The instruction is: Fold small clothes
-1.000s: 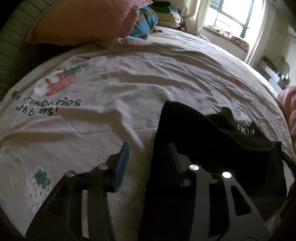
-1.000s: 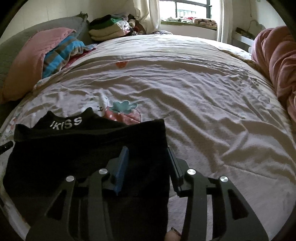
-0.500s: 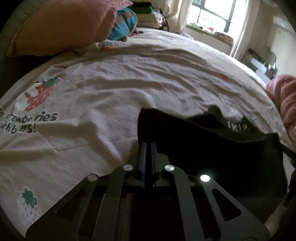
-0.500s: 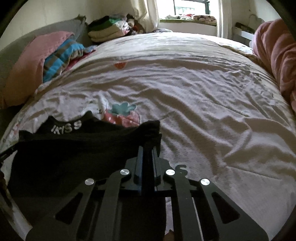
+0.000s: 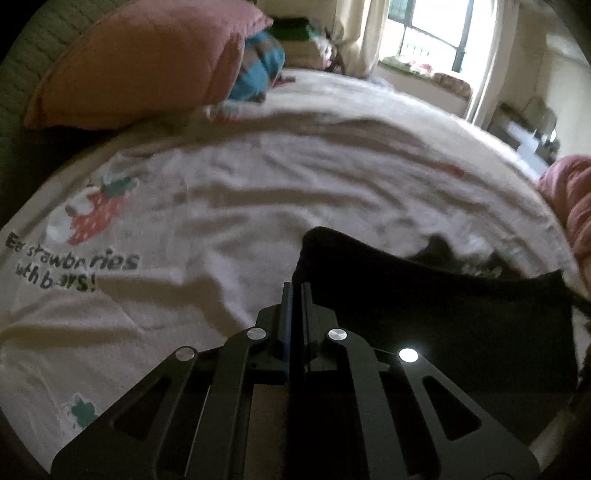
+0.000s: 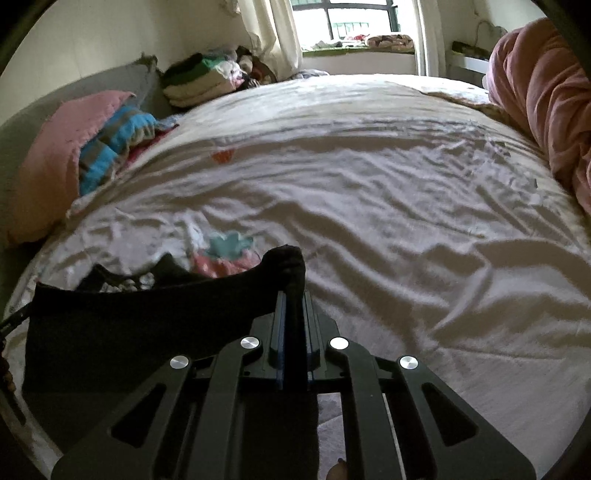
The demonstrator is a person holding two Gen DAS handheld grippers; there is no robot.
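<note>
On the near edge of a wide bed, two black two-finger tongs clamped on one small black cloth garment (image 5: pixel 424 314), one at each near corner. Left gripper (image 5: pixel 295 291) pressed together on the garment's left edge, blue pad against dark fabric, no gap showing. Right gripper (image 6: pixel 293 295) likewise pinched on the right corner, a bunched knob of black cloth poking up just past the fingertips. Between the two grips, the garment's top hem stretched taut and lifted off the cover, the lower part hanging toward the cameras. Behind the hem, a second black layer with blurred white lettering, too smeared to read. Beneath and all around, a rumpled cream quilt cover (image 6: pixel 388 206) printed with strawberries and dark words. Just beyond the right corner, a pink strawberry print with teal leaves (image 6: pixel 225 254). Farther left, a quilted pink pillow (image 5: pixel 147 62) at the head of the bed, a striped blue and grey blanket (image 6: pixel 114 147) touching it. Farther back, a stack of folded clothes (image 6: pixel 203 81) near cream curtains and a bright window (image 6: pixel 354 22). At the far right edge, a heaped pink fleece blanket (image 6: pixel 543 99).
</note>
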